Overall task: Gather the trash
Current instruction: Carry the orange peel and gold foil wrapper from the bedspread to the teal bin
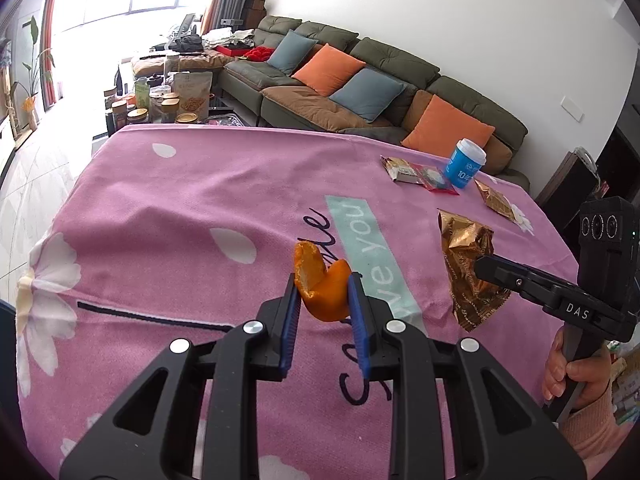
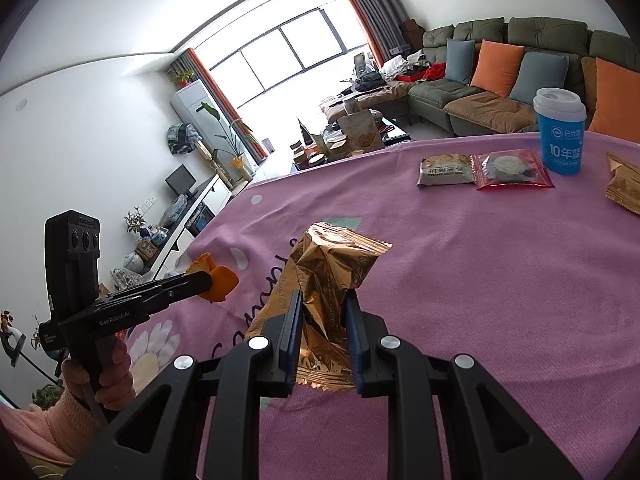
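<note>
Gripping a curled piece of orange peel (image 1: 320,284) between its blue-padded fingers (image 1: 290,312), the left gripper (image 1: 323,298) holds the peel lifted above the tabletop (image 1: 180,208), which is covered by a pink cloth with white flowers. The cloth carries a mint band reading "ve you" and dark script letters that are only partly legible. The right gripper (image 2: 323,320) is clamped on a crumpled gold foil wrapper (image 2: 328,276), also raised off the cloth. Seen from the left wrist view, its side reads "DAS"; seen from the right wrist view, the left gripper's side reads "GenRobot.AI". Farther across the tabletop stand a blue cup (image 2: 560,132) with a white lid and white Chinese print including "10年", a red snack packet (image 2: 510,170), a grey-and-tan packet (image 2: 446,170) with Chinese characters, and another gold wrapper (image 2: 624,186). A green sofa (image 1: 400,64) with orange and blue cushions lies beyond.
</note>
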The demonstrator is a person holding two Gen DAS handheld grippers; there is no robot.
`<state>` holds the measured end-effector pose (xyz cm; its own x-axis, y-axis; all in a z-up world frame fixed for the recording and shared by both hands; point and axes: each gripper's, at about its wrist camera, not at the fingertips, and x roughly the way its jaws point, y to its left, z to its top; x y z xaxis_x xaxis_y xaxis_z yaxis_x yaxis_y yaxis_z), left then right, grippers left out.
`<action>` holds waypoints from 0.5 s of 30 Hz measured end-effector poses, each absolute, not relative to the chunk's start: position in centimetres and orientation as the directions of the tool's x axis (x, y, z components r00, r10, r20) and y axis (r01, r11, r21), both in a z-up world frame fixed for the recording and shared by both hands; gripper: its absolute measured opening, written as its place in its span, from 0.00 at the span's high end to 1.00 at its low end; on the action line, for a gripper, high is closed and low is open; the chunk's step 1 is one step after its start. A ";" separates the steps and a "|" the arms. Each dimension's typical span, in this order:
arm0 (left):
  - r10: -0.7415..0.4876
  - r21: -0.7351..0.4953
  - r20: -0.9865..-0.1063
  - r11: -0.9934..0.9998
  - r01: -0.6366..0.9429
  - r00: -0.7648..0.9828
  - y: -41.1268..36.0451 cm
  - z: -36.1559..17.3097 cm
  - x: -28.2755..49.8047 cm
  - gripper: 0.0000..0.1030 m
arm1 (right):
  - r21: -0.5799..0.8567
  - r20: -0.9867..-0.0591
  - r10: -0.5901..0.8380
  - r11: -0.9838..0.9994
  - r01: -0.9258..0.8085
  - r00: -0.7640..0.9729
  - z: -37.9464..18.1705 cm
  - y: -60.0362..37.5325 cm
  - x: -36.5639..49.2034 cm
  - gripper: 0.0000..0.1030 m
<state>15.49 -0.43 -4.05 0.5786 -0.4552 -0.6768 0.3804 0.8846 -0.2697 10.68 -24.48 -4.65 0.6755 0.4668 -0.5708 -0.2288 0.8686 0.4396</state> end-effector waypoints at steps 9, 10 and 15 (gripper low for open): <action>-0.434 -0.272 -0.663 0.899 0.343 0.609 2.3 -3.6 12.9 0.77 | 0.444 -0.561 0.512 0.849 -0.286 0.650 -4.3 -21.5 10.3 0.82; -0.431 -0.271 -0.662 0.900 0.341 0.613 2.5 -3.6 12.6 0.77 | 0.444 -0.561 0.516 0.847 -0.291 0.647 -4.3 -21.2 10.3 0.82; -0.416 -0.265 -0.656 0.908 0.324 0.630 3.6 -3.3 11.4 0.77 | 0.446 -0.560 0.534 0.839 -0.313 0.634 -4.2 -19.7 10.2 0.82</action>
<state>11.39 3.64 -3.30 0.6301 -0.4158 -0.6558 0.3240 0.9083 -0.2646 10.25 -19.68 -4.24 0.6336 0.5342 -0.5596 -0.3132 0.8385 0.4459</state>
